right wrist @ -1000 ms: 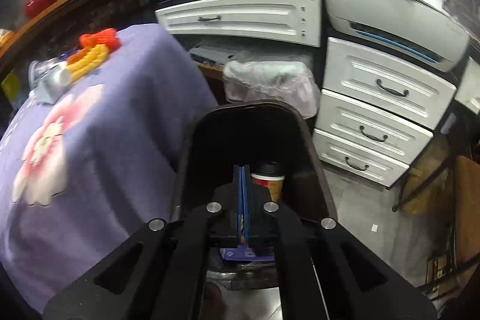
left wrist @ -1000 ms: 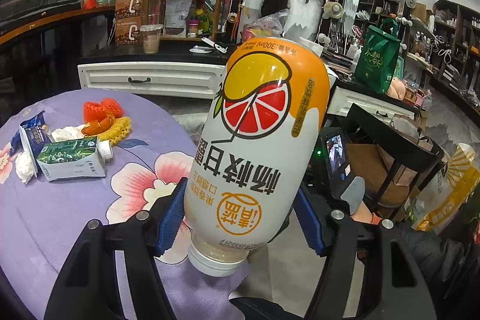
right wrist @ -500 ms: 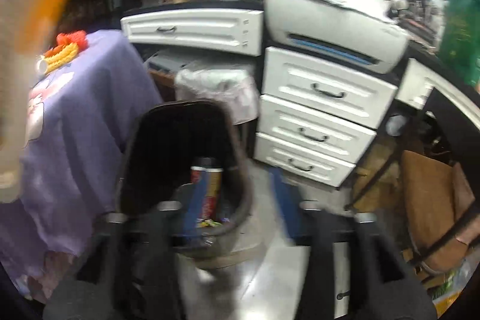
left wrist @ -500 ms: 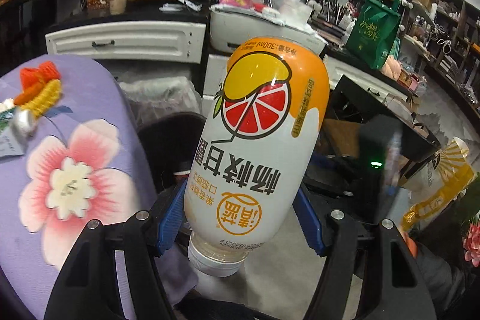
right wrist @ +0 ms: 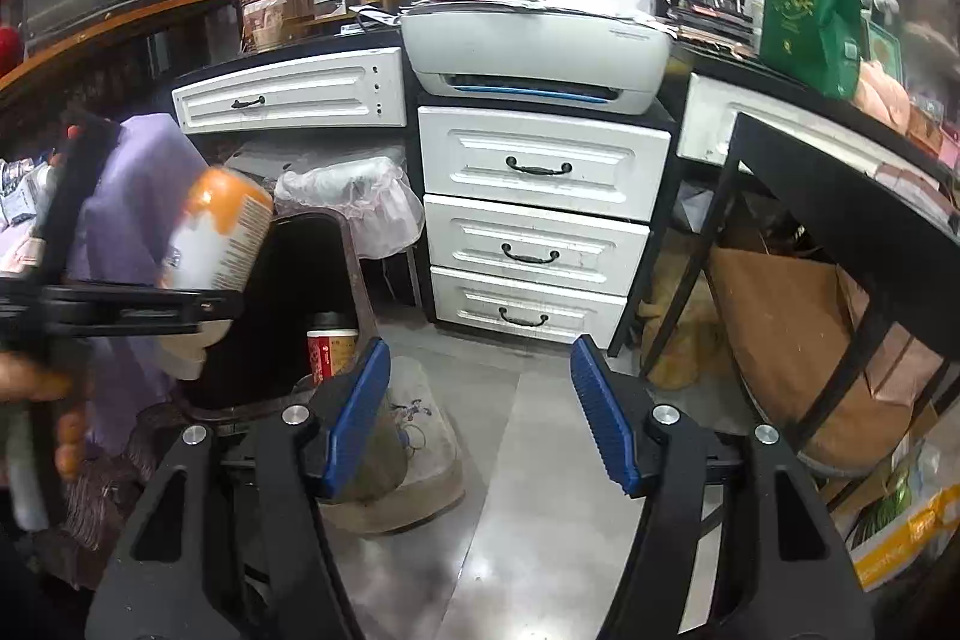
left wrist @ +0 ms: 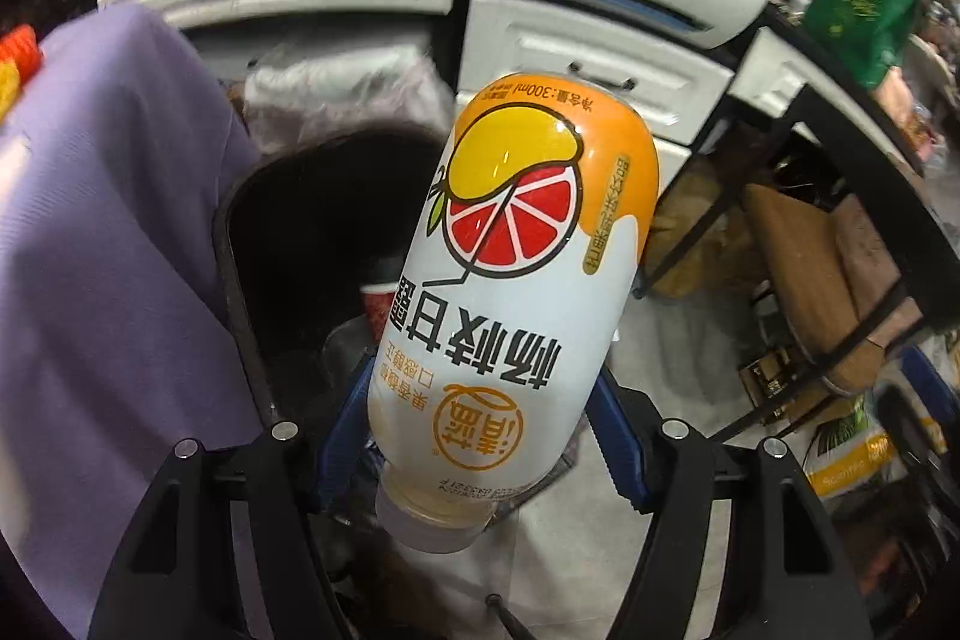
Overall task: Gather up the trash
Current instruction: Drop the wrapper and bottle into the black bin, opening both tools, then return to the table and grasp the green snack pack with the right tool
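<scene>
**Juice bottle over the bin**

The left gripper point(left wrist: 480, 436) clamps a grapefruit juice bottle point(left wrist: 516, 280) near its neck, cap end toward the camera (label upside down), above the black trash bin point(left wrist: 240, 280) beside the purple tablecloth point(left wrist: 108, 250). A red paper cup point(right wrist: 332, 352) stands inside the bin. The right gripper point(right wrist: 480, 412) has just been opening; its jaws stand apart with nothing between them, over the grey floor point(right wrist: 540, 520).

From my left wrist view the bottle point(left wrist: 510, 292) hides most of the black bin point(left wrist: 240, 292), so I can't make out what lies inside beyond a red cup point(left wrist: 377, 301). The purple tabletop cloth point(left wrist: 108, 232) is smeared with blur and cut off at the left edge.
</scene>
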Tool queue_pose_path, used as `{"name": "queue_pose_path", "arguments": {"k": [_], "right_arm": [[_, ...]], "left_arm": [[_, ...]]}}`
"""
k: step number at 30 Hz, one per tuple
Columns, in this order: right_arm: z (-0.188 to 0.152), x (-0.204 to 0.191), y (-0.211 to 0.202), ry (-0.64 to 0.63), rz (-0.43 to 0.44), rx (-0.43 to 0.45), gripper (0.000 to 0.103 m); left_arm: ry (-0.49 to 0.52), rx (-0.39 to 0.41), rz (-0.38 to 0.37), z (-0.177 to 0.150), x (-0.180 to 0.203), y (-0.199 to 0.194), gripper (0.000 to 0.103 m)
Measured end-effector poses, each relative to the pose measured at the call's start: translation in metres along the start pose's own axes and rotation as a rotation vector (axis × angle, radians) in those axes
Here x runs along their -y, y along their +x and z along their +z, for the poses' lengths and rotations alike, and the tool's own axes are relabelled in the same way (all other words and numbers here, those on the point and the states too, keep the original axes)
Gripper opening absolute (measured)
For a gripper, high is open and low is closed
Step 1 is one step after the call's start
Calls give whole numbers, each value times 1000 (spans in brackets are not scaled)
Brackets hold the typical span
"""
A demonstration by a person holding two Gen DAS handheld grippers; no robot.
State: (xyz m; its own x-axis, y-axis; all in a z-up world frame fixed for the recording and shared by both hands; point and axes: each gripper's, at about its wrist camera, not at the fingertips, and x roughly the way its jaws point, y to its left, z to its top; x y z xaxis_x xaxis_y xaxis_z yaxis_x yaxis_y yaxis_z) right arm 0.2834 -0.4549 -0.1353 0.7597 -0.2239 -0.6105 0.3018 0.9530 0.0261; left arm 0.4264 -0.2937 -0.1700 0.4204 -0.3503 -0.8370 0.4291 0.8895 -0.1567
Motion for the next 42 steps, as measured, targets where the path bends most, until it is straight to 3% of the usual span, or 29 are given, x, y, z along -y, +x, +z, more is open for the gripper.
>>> {"name": "queue_pose_path", "arguments": {"k": [4, 8, 10, 14, 18, 27, 29, 32, 37, 42], "right_arm": [[-6, 5, -6, 33, 26, 7, 63], [-7, 4, -11, 51, 51, 17, 74], [-6, 3, -13, 53, 55, 24, 74], [0, 4, -20, 64, 35, 54, 74], [6, 3, -27, 49, 9, 86, 74], [29, -13, -37, 13, 45, 125, 77], [33, -21, -38, 3, 59, 128, 79], [40, -40, -39, -23, 135, 113, 82], [52, -88, -43, -107, 278, 110, 85], [62, -148, -44, -199, 406, 86, 86]], "left_arm": [[-1, -37, 54, 0, -3, 25, 66], [11, -80, 95, 0, -6, 45, 67], [11, -87, 109, 0, -8, 47, 71], [2, -57, 78, 5, -5, 38, 82], [17, -25, 39, 8, 6, 20, 84], [41, 150, -74, 7, 22, -83, 85], [47, 225, -83, 5, 21, -121, 95], [45, 310, -92, 1, 12, -160, 98], [56, 329, -33, -11, -22, -199, 98], [-4, 327, 55, -28, -77, -220, 98]]}}
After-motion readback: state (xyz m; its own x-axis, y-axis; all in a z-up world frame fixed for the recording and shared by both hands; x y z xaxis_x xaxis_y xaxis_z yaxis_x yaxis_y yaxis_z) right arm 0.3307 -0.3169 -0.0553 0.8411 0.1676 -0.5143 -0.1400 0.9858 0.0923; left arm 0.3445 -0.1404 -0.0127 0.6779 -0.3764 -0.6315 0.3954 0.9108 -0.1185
